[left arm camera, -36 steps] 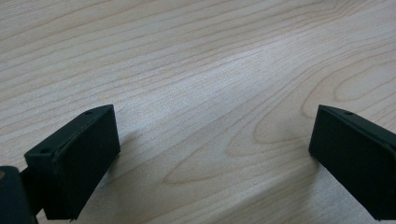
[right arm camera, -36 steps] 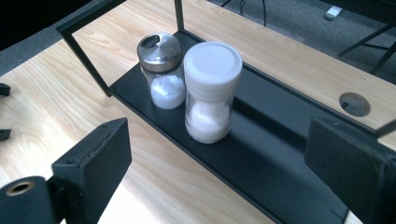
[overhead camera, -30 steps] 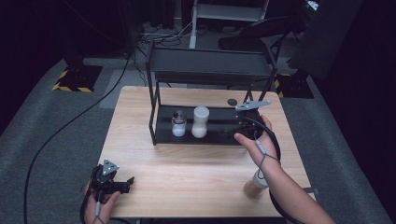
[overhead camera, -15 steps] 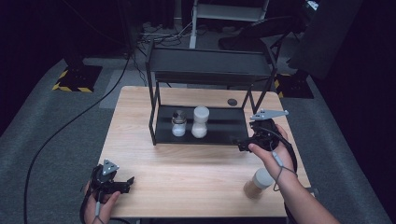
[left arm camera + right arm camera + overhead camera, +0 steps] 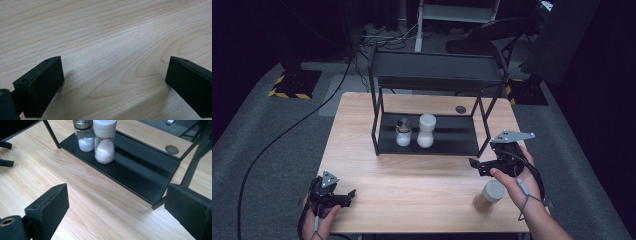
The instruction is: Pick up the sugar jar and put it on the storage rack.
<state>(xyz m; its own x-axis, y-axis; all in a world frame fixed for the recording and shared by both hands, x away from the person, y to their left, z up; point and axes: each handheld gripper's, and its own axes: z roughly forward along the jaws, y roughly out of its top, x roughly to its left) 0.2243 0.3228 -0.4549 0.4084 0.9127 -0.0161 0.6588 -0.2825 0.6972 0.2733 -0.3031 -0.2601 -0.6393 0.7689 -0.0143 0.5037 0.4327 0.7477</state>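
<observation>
A black two-tier rack (image 5: pixel 437 67) stands at the middle of the wooden table. Its lower shelf (image 5: pixel 452 137) carries a small glass shaker with a metal lid (image 5: pixel 403 132) and, beside it, a taller jar with a white lid (image 5: pixel 426 131). Both hold white powder. My right gripper (image 5: pixel 477 167) hovers open in front of the rack's right leg. In the right gripper view the shaker (image 5: pixel 84 135) and the jar (image 5: pixel 105 142) stand ahead beyond the open right gripper (image 5: pixel 117 205). My left gripper (image 5: pixel 348 198) rests open near the front left edge, and in the left gripper view this gripper (image 5: pixel 112 85) has bare wood between its jaws.
A pale-lidded jar with brownish contents (image 5: pixel 490 194) stands on the table by the right hand. A small dark disc (image 5: pixel 460 109) lies behind the rack's right side. Cables and black stands cross the grey floor beyond the table.
The right gripper has drawn back from the rack's lower shelf toward the near right of the table, with nothing in it. The left gripper has stayed in place.
</observation>
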